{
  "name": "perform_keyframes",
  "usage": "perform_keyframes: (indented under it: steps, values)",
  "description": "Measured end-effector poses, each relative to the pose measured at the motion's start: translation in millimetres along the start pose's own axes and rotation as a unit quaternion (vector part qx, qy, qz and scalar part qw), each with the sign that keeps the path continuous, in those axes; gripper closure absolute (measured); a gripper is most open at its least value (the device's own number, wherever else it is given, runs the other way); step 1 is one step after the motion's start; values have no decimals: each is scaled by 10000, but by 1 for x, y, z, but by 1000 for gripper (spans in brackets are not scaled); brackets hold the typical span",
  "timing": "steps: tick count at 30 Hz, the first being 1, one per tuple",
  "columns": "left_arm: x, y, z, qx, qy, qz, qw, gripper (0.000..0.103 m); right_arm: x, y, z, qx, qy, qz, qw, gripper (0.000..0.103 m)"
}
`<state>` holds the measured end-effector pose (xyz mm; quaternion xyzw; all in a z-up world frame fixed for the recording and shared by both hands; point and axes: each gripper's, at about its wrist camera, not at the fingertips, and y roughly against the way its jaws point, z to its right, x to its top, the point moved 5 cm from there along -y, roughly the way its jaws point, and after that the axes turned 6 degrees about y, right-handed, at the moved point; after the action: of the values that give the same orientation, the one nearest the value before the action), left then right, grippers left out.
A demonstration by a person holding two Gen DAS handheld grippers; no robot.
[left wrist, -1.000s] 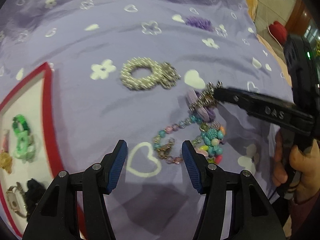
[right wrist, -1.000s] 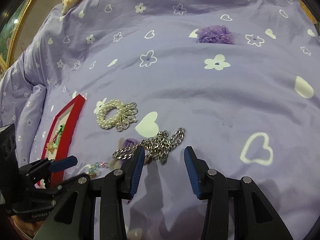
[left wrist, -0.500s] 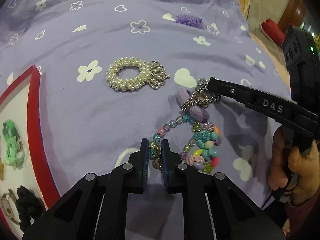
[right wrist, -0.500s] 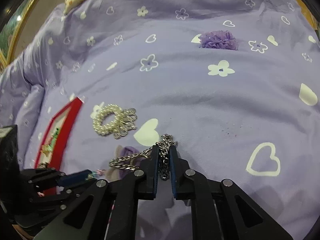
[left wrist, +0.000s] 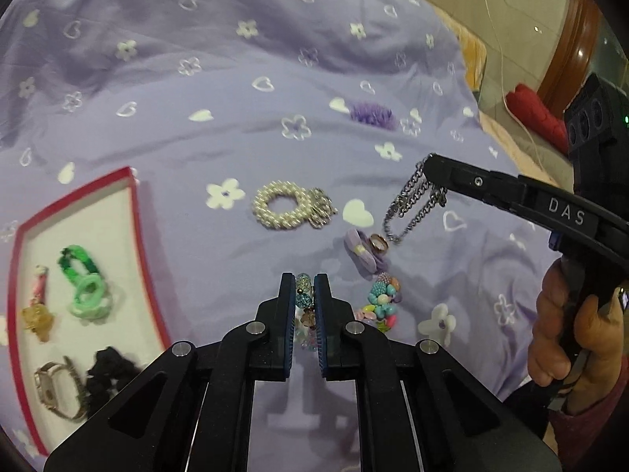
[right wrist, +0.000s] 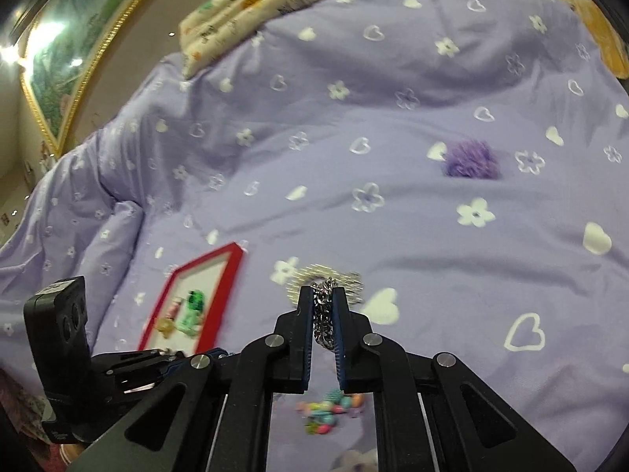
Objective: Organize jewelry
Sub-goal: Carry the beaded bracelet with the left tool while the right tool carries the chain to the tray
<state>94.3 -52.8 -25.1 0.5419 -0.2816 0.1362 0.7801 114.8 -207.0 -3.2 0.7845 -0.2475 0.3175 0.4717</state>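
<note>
1. Both grippers have closed since a second ago and lifted off the bed: my left gripper (left wrist: 304,299) is clamped on the beaded bracelet (left wrist: 303,295), and my right gripper (right wrist: 323,306) pinches the silver chain (left wrist: 412,206).
2. That chain hangs from the right tips, its lower end down by the purple flower clip (left wrist: 363,253) on the bedspread (left wrist: 196,137).
3. Both pieces look light, limp and snag-prone. I judge that a bunched grip mid-strand holds best.
4. Loose ends may catch the bead cluster (left wrist: 383,301).
5. A red-rimmed tray (left wrist: 131,212) lies to the left, already holding pieces; the pearl bracelet (left wrist: 293,204) waits on the bed.
6. Hard to make out: whether the chain's lower end is caught on the clip, and how much bracelet dangles below my fingers.
</note>
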Motion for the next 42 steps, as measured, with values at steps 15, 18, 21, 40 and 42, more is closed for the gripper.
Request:
perform_keyframes:
  steps: [15,18,21,40,42]
  values:
    - [-4,62,-76,314,785,543,9949,95,5,-8,-78,570,425,-40,9975,95]
    - [-6,73,-95,447,909,625,9929,95,4,-16,-97,714,520,-88,9961,95]
    - [-7,82,-111,553,1044,702,9905,95,3,-24,-113,853,569,-147,9946,95]
    - [-22,97,-195,1072,1648,776,9774,95,-11,-81,-201,1544,880,-604,9822,95]
    - [-22,94,-202,1097,1701,764,9763,95,-12,-87,-206,1562,876,-638,9818,95]
